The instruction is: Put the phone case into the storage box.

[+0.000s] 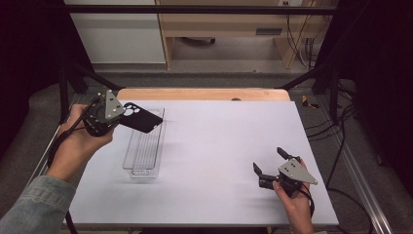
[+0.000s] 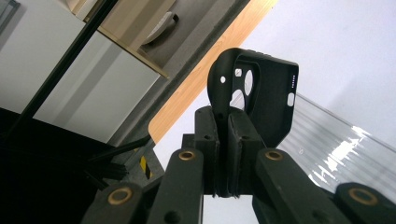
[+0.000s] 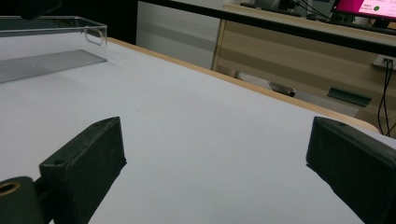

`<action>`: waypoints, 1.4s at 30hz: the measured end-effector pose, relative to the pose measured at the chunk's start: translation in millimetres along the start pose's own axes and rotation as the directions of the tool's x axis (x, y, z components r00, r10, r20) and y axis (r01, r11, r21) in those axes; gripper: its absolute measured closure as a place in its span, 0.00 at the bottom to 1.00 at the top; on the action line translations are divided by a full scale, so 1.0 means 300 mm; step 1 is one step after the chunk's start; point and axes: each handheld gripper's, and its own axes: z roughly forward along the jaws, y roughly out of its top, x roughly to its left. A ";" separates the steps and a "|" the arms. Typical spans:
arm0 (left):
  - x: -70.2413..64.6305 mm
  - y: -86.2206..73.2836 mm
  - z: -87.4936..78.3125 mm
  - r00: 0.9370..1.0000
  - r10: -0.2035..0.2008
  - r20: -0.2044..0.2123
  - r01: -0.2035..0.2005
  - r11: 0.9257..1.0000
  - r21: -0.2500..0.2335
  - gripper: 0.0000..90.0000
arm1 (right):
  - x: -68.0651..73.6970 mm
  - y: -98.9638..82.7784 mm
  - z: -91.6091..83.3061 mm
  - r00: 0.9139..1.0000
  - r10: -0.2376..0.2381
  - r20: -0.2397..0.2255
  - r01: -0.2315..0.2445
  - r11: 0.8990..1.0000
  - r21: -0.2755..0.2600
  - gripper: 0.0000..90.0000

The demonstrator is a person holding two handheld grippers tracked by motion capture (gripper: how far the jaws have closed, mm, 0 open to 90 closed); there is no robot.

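A black phone case (image 1: 141, 118) with a camera cut-out hangs above the far end of a clear plastic tray (image 1: 142, 163) at the table's left. My left gripper (image 1: 118, 117) is shut on one edge of the black phone case (image 2: 261, 93), its pads (image 2: 239, 133) pinched on the rim. The clear plastic tray (image 2: 327, 140) lies below the case. My right gripper (image 1: 269, 161) rests low over the white table at the near right, its jaws wide apart with nothing between them; its fingertips (image 3: 88, 158) frame bare table.
The white table top (image 1: 219, 146) has a wooden strip (image 1: 204, 94) along its far edge. Black frame bars (image 1: 311, 73) stand around the table. A wooden cabinet (image 1: 229, 24) and cables (image 1: 341, 161) lie beyond and to the right.
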 end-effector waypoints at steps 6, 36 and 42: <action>-0.004 0.005 -0.001 1.000 0.017 0.000 -0.017 1.000 0.003 0.93 | 0.005 0.003 -0.001 1.000 -0.012 -0.010 0.011 1.000 -0.019 0.06; -0.031 0.024 0.055 0.987 0.159 -0.008 -0.158 0.984 0.085 0.93 | 0.005 0.001 -0.021 1.000 -0.019 -0.018 0.018 0.999 -0.035 0.05; -0.022 0.036 0.089 0.982 0.189 -0.023 -0.185 0.977 0.109 0.93 | 0.005 0.000 -0.021 1.000 -0.023 -0.019 0.023 0.999 -0.034 0.05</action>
